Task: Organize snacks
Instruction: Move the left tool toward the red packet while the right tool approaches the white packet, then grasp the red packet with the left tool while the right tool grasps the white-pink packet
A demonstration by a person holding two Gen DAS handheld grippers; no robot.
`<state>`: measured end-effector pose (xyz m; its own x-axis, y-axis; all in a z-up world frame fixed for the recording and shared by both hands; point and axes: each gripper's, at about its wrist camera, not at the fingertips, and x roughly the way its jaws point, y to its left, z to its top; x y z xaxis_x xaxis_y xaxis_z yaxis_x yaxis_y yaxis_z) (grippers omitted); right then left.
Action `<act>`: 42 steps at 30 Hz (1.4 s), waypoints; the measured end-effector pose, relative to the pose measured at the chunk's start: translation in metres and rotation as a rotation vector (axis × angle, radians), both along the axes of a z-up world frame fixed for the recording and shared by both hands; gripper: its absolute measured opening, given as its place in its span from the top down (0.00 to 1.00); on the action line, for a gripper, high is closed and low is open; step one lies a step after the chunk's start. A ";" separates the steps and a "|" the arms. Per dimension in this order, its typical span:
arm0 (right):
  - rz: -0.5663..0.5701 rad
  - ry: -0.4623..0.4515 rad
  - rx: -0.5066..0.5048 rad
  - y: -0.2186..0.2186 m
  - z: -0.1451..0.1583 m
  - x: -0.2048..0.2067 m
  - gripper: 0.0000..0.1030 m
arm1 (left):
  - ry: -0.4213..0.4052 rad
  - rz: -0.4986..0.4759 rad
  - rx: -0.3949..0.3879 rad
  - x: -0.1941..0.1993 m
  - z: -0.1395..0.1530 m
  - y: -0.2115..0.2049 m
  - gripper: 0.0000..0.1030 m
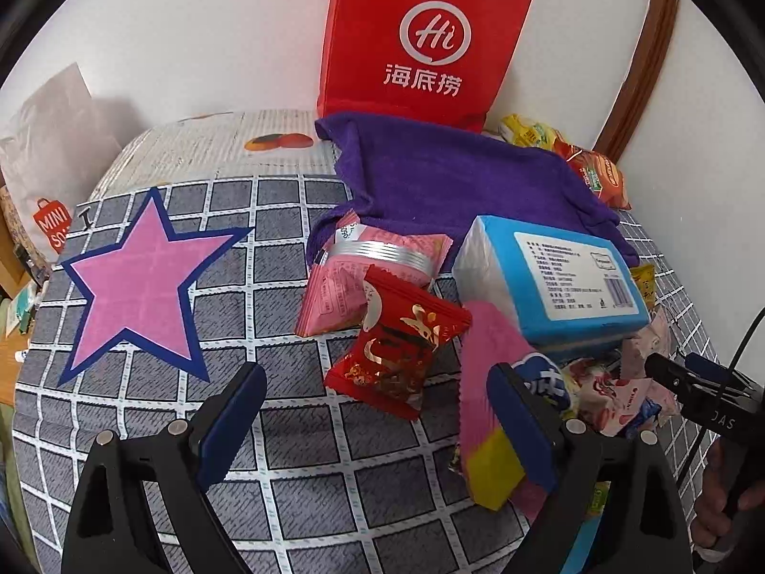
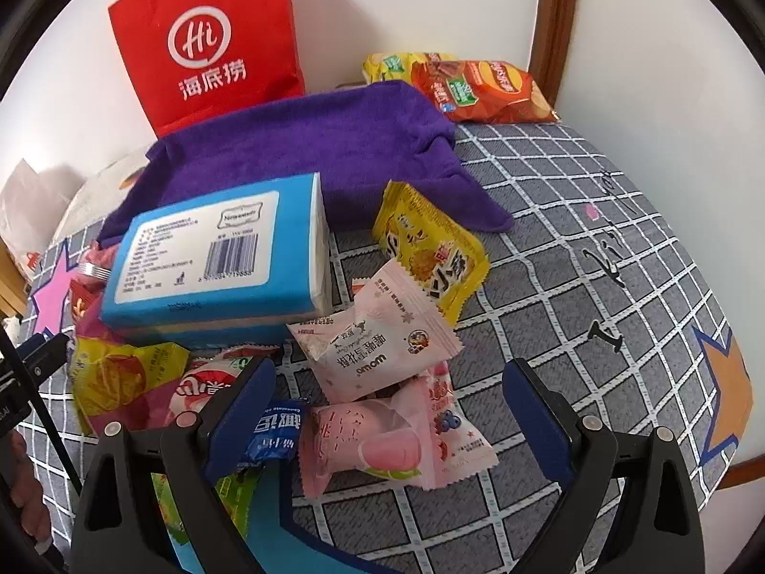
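Fingers of our left gripper [image 1: 377,411] stand wide apart, empty; the red foil packet [image 1: 397,344] lies just ahead between them on the checked sheet [image 1: 296,478]. Our right gripper [image 2: 389,411] gapes too, holding nothing, over the pink wrapped cake [image 2: 368,449]. Both look light, crinkly and slippery, the cake crushable, so we judge pinching across the puffed middle, gently, safest.
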<state>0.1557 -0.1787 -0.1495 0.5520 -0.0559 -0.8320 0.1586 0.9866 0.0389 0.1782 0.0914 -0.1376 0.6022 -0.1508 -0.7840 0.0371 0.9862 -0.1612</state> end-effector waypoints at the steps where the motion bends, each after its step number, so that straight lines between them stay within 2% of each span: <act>1: 0.001 0.005 -0.001 0.001 -0.002 0.002 0.07 | 0.000 0.000 -0.001 0.001 -0.001 0.000 0.10; 4: 0.004 0.015 -0.003 0.003 -0.006 0.006 0.07 | 0.000 -0.002 -0.008 0.003 -0.002 0.002 0.10; 6: 0.001 0.023 -0.011 0.005 -0.009 0.008 0.09 | 0.001 -0.002 -0.006 0.004 -0.003 0.004 0.15; 8: 0.007 0.026 -0.013 0.006 -0.011 0.010 0.16 | 0.005 0.001 -0.007 0.004 -0.003 0.007 0.24; 12: 0.011 0.050 0.002 0.004 -0.015 0.013 0.29 | 0.017 0.014 -0.029 0.004 -0.004 0.016 0.33; 14: 0.010 0.051 0.020 0.002 -0.014 0.012 0.30 | 0.023 0.012 -0.041 0.004 -0.004 0.018 0.39; 19: 0.016 0.008 0.024 -0.005 -0.004 0.003 0.30 | 0.021 0.009 -0.054 0.003 -0.002 0.016 0.39; 21: 0.017 0.004 0.026 -0.008 -0.003 0.002 0.26 | 0.028 0.007 -0.063 0.003 -0.001 0.014 0.39; 27: 0.033 0.038 0.057 -0.007 -0.017 0.013 0.26 | 0.041 0.002 -0.056 0.005 -0.002 0.009 0.37; 36: 0.050 0.054 0.027 0.004 -0.031 0.026 0.26 | 0.063 -0.014 -0.038 0.015 -0.011 0.006 0.37; 40: 0.059 0.049 0.018 0.004 -0.032 0.026 0.31 | 0.077 -0.017 -0.047 0.017 -0.016 0.008 0.36; 42: 0.062 0.050 0.022 0.004 -0.031 0.026 0.38 | 0.078 -0.015 -0.053 0.019 -0.017 0.009 0.35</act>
